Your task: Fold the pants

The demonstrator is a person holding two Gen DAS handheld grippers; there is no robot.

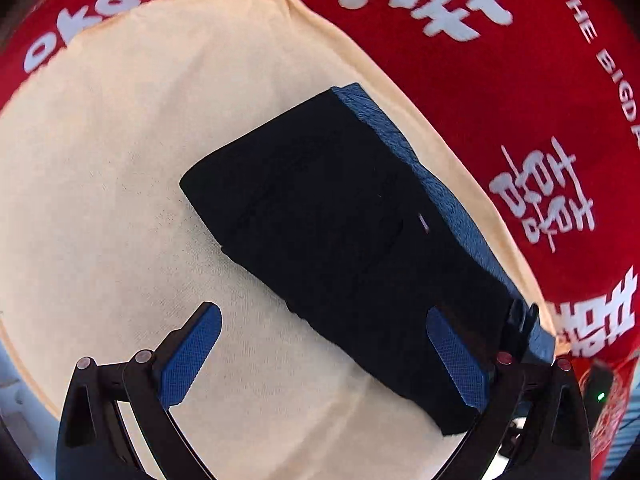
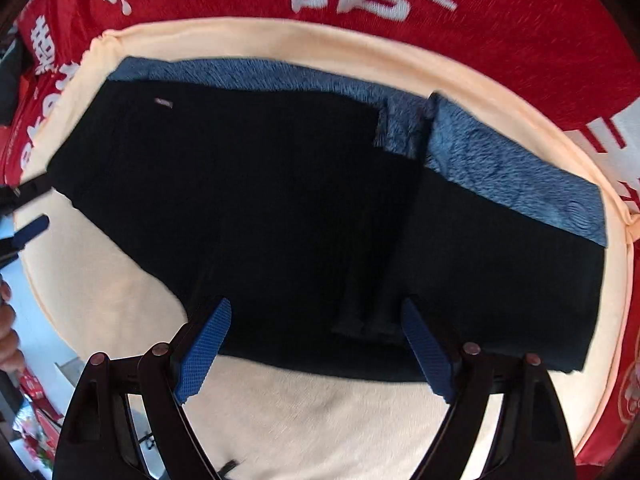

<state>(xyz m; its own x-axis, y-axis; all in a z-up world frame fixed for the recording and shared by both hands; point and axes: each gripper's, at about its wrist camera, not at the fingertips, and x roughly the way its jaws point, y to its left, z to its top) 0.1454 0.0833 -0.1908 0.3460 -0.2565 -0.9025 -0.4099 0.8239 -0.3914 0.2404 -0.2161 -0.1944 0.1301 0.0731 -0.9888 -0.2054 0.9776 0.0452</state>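
Note:
Black pants (image 2: 280, 216) with a blue fleecy lining (image 2: 512, 168) lie folded on a cream cloth (image 2: 320, 420). In the left wrist view the pants (image 1: 340, 232) run from the middle to the lower right. My left gripper (image 1: 324, 356) is open, just above the cloth, its right finger over the pants' near end. My right gripper (image 2: 316, 344) is open above the pants' near edge, holding nothing. The left gripper's fingers (image 2: 28, 232) show at the left edge of the right wrist view.
The cream cloth (image 1: 100, 160) lies on a red cloth with white lettering (image 1: 500, 80), which also shows in the right wrist view (image 2: 520, 20). A hand (image 2: 8, 332) and clutter on the floor (image 2: 32, 412) show at the left edge.

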